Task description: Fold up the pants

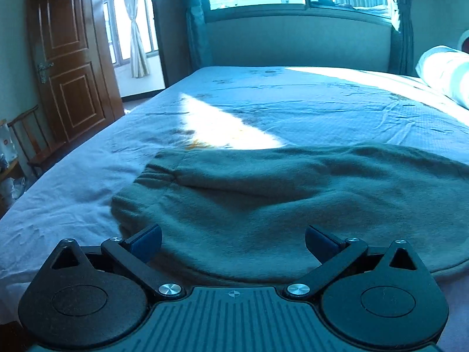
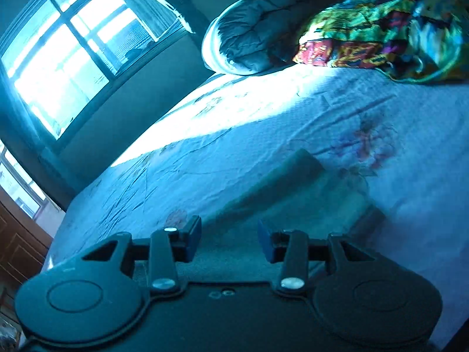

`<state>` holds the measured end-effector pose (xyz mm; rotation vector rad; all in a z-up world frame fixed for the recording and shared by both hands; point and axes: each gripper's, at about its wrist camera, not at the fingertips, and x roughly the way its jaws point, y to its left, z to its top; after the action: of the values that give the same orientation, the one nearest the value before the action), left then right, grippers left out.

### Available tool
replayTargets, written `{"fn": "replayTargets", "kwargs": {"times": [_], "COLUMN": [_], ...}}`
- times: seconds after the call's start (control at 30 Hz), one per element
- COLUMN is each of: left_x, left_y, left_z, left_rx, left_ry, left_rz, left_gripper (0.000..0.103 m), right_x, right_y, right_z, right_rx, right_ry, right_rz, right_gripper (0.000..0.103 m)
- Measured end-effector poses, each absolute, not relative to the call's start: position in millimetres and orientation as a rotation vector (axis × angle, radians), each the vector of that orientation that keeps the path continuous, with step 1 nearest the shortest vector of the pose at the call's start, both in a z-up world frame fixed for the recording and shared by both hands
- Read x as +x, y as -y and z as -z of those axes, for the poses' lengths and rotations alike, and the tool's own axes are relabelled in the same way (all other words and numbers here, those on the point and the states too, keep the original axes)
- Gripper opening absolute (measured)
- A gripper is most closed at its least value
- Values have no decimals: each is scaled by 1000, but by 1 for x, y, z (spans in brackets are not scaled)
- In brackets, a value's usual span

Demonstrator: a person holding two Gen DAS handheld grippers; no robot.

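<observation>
The grey-green fleece pants (image 1: pixel 263 205) lie spread flat on the bed, the waistband end at the left of the left wrist view. My left gripper (image 1: pixel 233 242) is wide open and empty, low over the near edge of the pants. In the right wrist view the pants legs (image 2: pixel 281 182) stretch away up and right, cuffs at the far end. My right gripper (image 2: pixel 229 242) is open and empty, just above the pants.
The bed sheet (image 1: pixel 322 102) is pale with a flower print and a bright sun patch. A rolled grey quilt (image 2: pixel 258 23) and a colourful blanket (image 2: pixel 381 29) lie at the head. A wooden door (image 1: pixel 67 55) and chair (image 1: pixel 32 140) stand left of the bed.
</observation>
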<state>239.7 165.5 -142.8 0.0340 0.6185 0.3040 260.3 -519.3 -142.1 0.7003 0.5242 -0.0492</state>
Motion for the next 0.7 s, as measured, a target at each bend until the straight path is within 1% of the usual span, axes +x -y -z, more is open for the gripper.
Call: {"fn": "replayTargets", "kwargs": {"times": [0.1, 0.23, 0.33, 0.47, 0.63, 0.7], "left_x": [254, 269, 271, 265, 262, 262], "left_y": [-112, -42, 5, 68, 124, 139], "left_z": [139, 141, 141, 144, 151, 150], "left_rx": [60, 74, 38, 61, 71, 74], "left_ry": [-613, -619, -613, -597, -609, -604], "left_rz": [-201, -90, -18, 33, 12, -13], "left_gripper": [103, 103, 103, 103, 103, 103], "right_x": [231, 226, 229, 236, 250, 253], "right_y": [544, 563, 570, 573, 568, 568], "right_z": [162, 181, 186, 191, 193, 196], "right_rx": [814, 942, 954, 939, 925, 928], "right_ry": [-498, -480, -472, -460, -476, -480], "right_rz": [96, 140, 175, 172, 130, 100], "right_gripper": [36, 36, 36, 36, 35, 30]}}
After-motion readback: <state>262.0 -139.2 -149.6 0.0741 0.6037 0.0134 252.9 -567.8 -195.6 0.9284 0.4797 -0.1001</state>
